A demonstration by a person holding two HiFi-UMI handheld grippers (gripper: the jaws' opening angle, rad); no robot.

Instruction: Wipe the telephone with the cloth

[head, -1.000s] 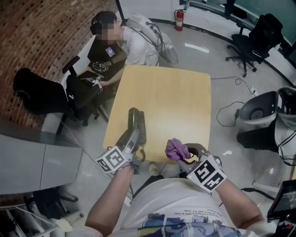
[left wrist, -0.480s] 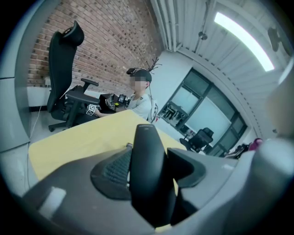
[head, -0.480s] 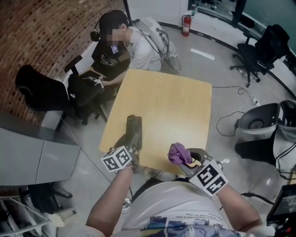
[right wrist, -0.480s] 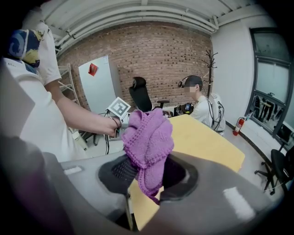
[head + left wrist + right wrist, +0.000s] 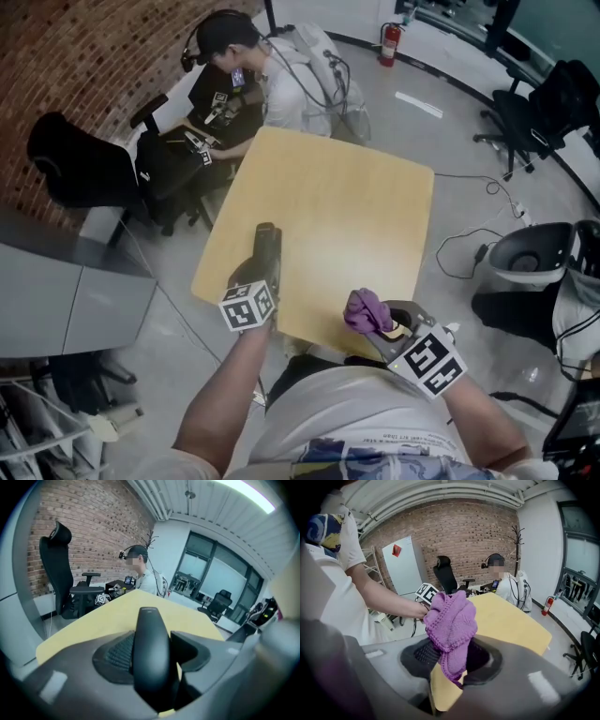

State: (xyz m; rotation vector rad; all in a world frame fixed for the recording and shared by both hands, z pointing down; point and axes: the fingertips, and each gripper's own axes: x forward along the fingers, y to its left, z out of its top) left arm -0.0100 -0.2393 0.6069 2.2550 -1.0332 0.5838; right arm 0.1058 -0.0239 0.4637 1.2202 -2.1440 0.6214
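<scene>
Well, telephone (image 5: 150, 634) between left gripper (image 5: 152, 654) jaws

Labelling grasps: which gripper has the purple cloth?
The right gripper, shut on the purple cloth; the left gripper grips the black telephone handset instead.

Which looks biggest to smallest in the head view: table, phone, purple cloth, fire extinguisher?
1. The table.
2. The phone and the purple cloth look about alike; the phone is partly hidden.
3. The fire extinguisher, though it stands farther away.
</scene>
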